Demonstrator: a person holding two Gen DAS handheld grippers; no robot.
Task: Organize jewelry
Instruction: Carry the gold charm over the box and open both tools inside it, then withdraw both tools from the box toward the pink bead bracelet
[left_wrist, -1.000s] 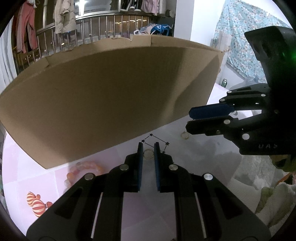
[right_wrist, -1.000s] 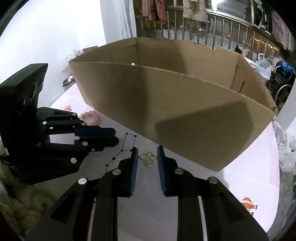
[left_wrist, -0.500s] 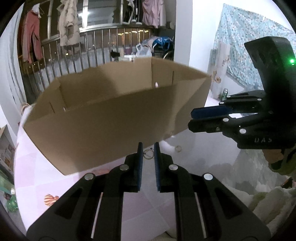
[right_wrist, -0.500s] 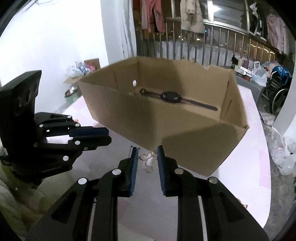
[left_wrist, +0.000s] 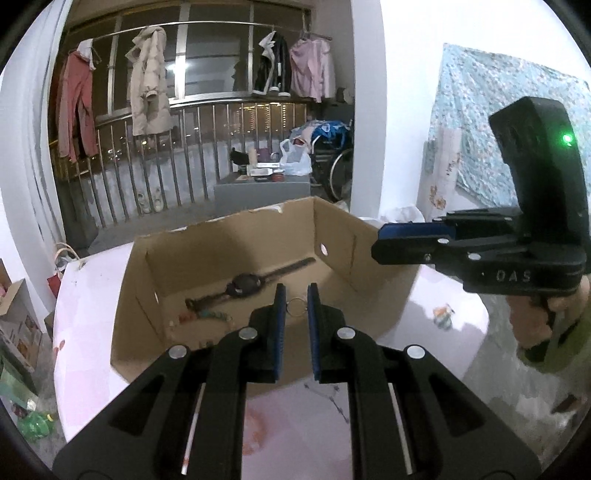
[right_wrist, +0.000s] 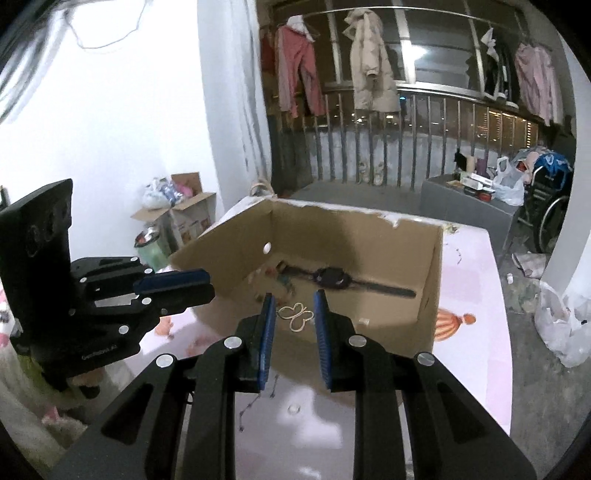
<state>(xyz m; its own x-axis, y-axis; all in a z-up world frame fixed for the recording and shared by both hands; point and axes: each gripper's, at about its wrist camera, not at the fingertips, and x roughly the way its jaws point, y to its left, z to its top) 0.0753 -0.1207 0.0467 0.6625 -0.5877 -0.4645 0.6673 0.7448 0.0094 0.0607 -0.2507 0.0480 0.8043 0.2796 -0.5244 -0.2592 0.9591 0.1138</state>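
An open cardboard box (left_wrist: 369, 295) (right_wrist: 369, 236) stands on the pink table. A black wristwatch (left_wrist: 243, 286) (right_wrist: 332, 277) and a beaded piece (left_wrist: 210, 314) lie on its floor. My left gripper (left_wrist: 295, 305) is shut on a small silver ring (left_wrist: 296, 306), held above the box's near wall. My right gripper (right_wrist: 294, 315) is shut on a gold butterfly-shaped piece (right_wrist: 297, 314), also raised over the near wall. Each gripper shows in the other's view, the right gripper (left_wrist: 413, 243) at the right and the left gripper (right_wrist: 177, 286) at the left.
A thin black star chain (right_wrist: 255, 400) (left_wrist: 332, 398) and a small ring (right_wrist: 294, 408) lie on the table in front of the box. A green cup (right_wrist: 151, 249) stands left of the box. A balcony railing with hanging clothes lies beyond.
Both grippers rose from table level with their pieces still held. The box's outer wall filled the views before; now I look down into the box and see the watch.
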